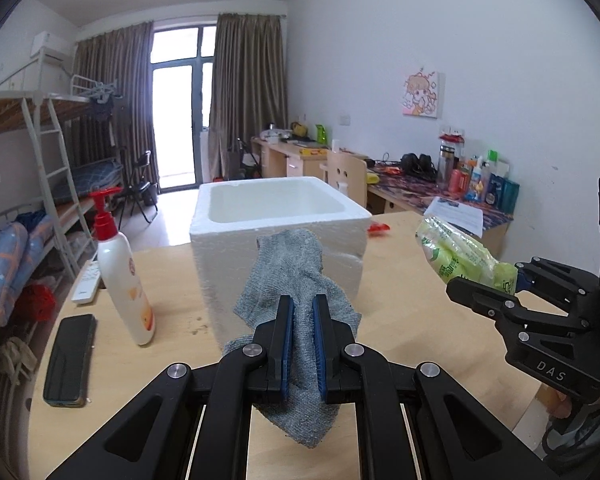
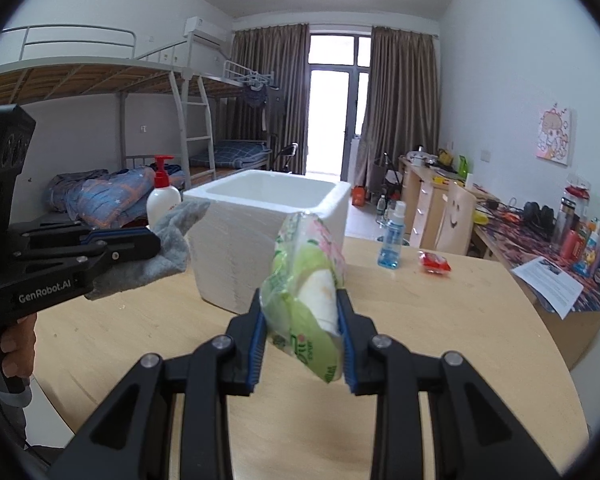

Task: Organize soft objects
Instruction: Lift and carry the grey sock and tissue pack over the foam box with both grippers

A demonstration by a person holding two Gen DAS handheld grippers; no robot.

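My left gripper (image 1: 303, 305) is shut on a grey knitted cloth (image 1: 288, 268) that hangs in front of the white foam box (image 1: 280, 216). In the right wrist view that same left gripper (image 2: 156, 242) shows at the left with the grey cloth (image 2: 168, 252) bunched at its tips, just left of the foam box (image 2: 268, 236). My right gripper (image 2: 303, 308) is shut on a green and white tissue pack (image 2: 306, 276), held above the wooden table (image 2: 440, 320) short of the box. From the left wrist view the right gripper (image 1: 488, 284) holds the tissue pack (image 1: 460, 254) at the right.
A white pump bottle with a red top (image 1: 120, 268) and a black phone (image 1: 70, 360) stand left of the box. A small blue bottle (image 2: 392, 236) and a red wrapper (image 2: 434, 262) lie beyond it on the right. A remote (image 1: 86, 286) sits near the left edge.
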